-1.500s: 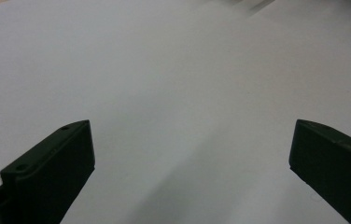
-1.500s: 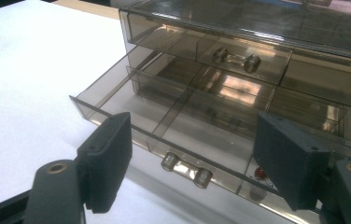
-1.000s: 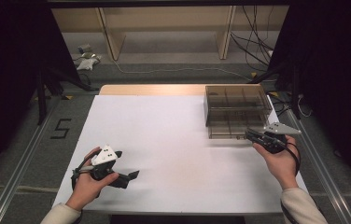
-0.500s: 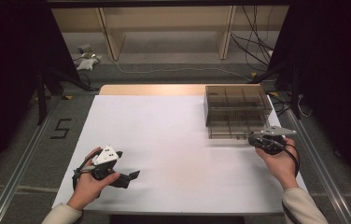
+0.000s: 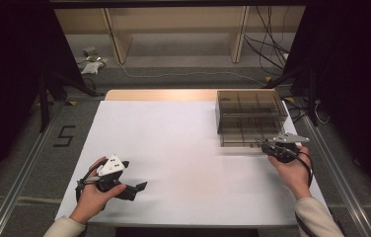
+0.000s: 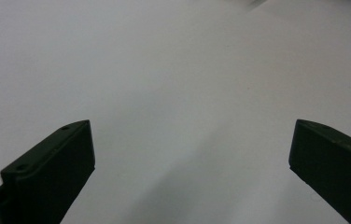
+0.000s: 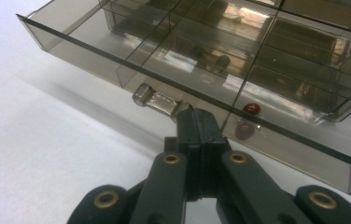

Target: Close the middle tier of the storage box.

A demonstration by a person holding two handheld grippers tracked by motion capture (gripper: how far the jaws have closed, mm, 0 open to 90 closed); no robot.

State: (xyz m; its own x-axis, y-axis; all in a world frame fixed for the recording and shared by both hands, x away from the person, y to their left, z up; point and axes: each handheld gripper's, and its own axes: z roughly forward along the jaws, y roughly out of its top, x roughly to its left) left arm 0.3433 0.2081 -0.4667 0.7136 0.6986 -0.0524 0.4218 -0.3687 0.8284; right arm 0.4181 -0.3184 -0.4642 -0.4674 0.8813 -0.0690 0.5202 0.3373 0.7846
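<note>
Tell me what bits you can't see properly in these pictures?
- Right gripper: its shut jaws cover where they meet the drawer's clear knob, right gripper view.
- Red thing in the drawer: too small to identify.
- High view: smoky box hides its contents.

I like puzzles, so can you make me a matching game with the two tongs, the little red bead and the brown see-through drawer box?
Things:
1. left tongs
2. right tongs
3. red bead
4. drawer box

States or places:
A. shut tight
B. inside a drawer compartment
C. wide open
D. stands on the white table, near its far right corner

Pairs: 1-C, 2-A, 3-B, 4-D
</note>
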